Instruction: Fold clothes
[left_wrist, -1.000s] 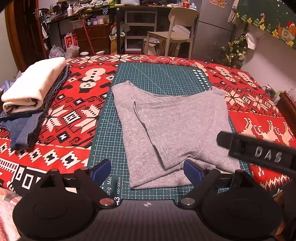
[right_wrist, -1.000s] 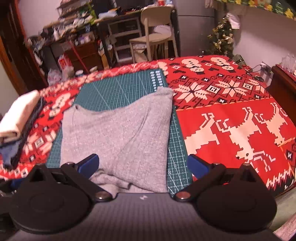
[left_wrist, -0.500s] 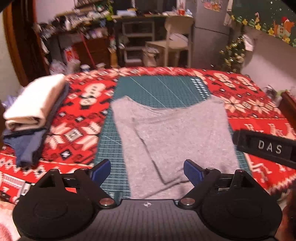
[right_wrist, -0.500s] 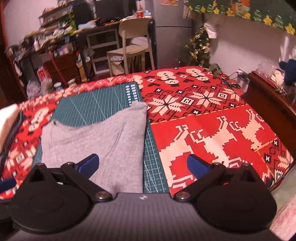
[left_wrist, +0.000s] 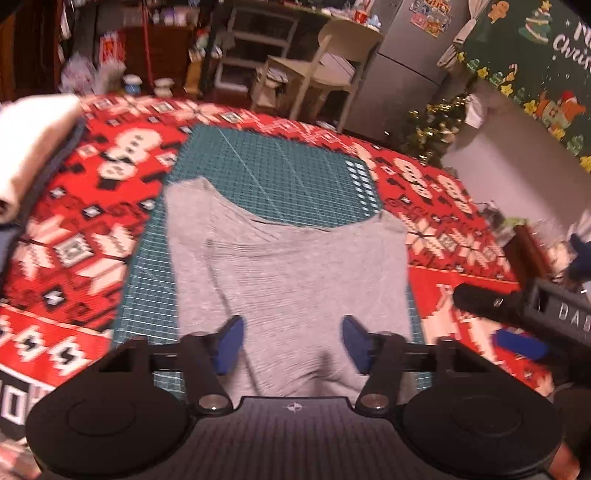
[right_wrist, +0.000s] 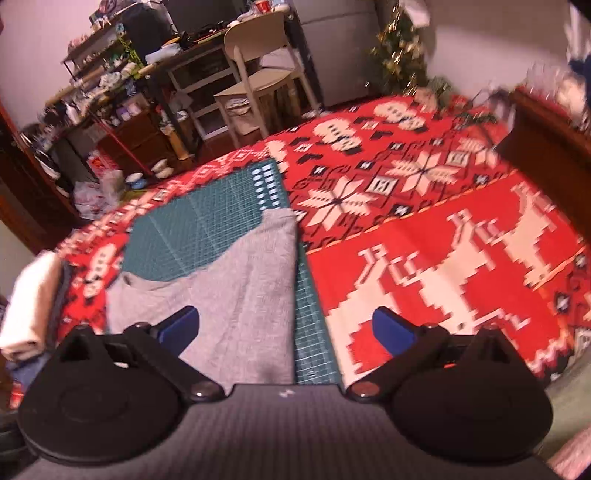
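Both grippers' jaws closing since, holding nothing

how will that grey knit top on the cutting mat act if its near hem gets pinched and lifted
Probably floppy: the grey knit top already lies in soft folds and ripples. Likely light, since it looks thin and drapes flat on the cutting mat. It would probably sag and drag rather than lift as one sheet.

Your work surface is a bed covered with a red patterned blanket. A green cutting mat lies flat on it. You have the grey top spread on the mat, its right edge close to the mat's border. A stack of folded clothes sits on the blanket, left of the mat.
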